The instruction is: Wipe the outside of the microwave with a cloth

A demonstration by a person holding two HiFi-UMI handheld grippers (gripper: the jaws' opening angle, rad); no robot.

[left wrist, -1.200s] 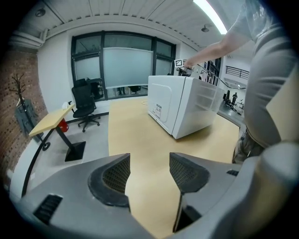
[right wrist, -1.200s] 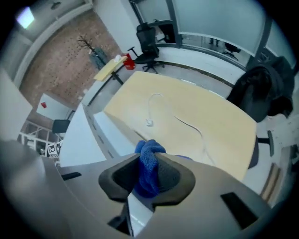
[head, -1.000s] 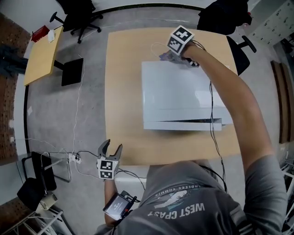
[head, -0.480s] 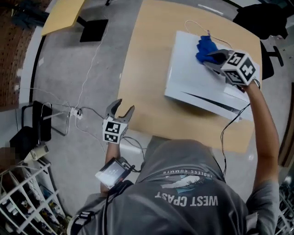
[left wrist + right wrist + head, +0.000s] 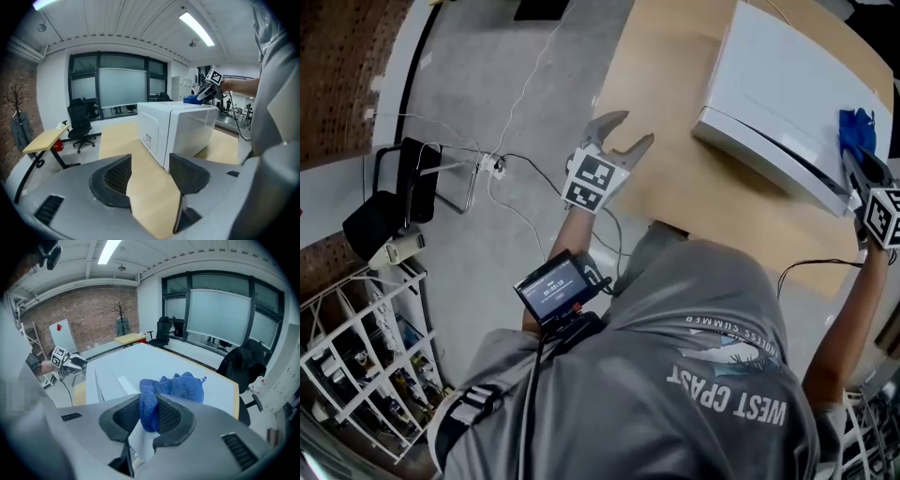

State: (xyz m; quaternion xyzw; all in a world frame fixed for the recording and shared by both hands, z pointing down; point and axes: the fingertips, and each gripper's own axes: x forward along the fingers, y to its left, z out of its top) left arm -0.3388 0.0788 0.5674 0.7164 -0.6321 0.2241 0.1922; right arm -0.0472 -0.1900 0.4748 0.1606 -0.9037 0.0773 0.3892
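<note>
Cloth (image 5: pixel 174 386) (blue, fluffy) bunches on smooth, boxy white microwave (image 5: pixel 780 77).

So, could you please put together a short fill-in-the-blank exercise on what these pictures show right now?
1. The right hand-held gripper is shut on a ____ cloth.
2. The cloth lies on the ____ of the white microwave.
3. The left hand-held gripper is ____, with nothing between its jaws.

Missing words: blue; top; open.
</note>
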